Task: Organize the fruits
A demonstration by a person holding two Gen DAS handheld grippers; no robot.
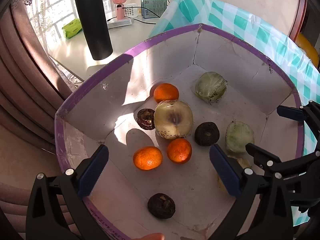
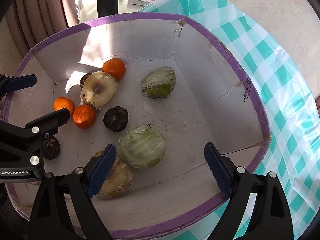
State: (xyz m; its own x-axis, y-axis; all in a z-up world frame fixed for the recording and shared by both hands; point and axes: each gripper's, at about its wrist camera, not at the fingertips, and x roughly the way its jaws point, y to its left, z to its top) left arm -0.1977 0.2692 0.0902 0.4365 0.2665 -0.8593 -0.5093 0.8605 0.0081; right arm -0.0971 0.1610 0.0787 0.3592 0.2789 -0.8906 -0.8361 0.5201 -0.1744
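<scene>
A white cardboard box with a purple rim (image 1: 138, 46) (image 2: 230, 60) holds the fruit. In it lie three oranges (image 1: 147, 158) (image 1: 179, 150) (image 1: 166, 92), three dark round fruits (image 1: 161, 205) (image 1: 207, 134) (image 1: 145, 119), and plastic-wrapped fruit halves (image 1: 173, 119) (image 1: 211, 86) (image 1: 239, 137). My left gripper (image 1: 159, 169) is open and empty above the two near oranges. My right gripper (image 2: 160, 168) is open and empty above a wrapped green fruit (image 2: 142, 145); a wrapped yellowish fruit (image 2: 118, 178) lies under its left finger. The oranges also show in the right wrist view (image 2: 84, 116) (image 2: 64, 105) (image 2: 114, 68).
The box sits on a teal checked tablecloth (image 2: 290, 100). Beyond it, on a white surface, stand a black flask (image 1: 93, 23), a pink fan (image 1: 120, 2), a blue box (image 1: 154, 7) and a green pack (image 1: 72, 28). A brown curtain (image 1: 26, 60) hangs at left.
</scene>
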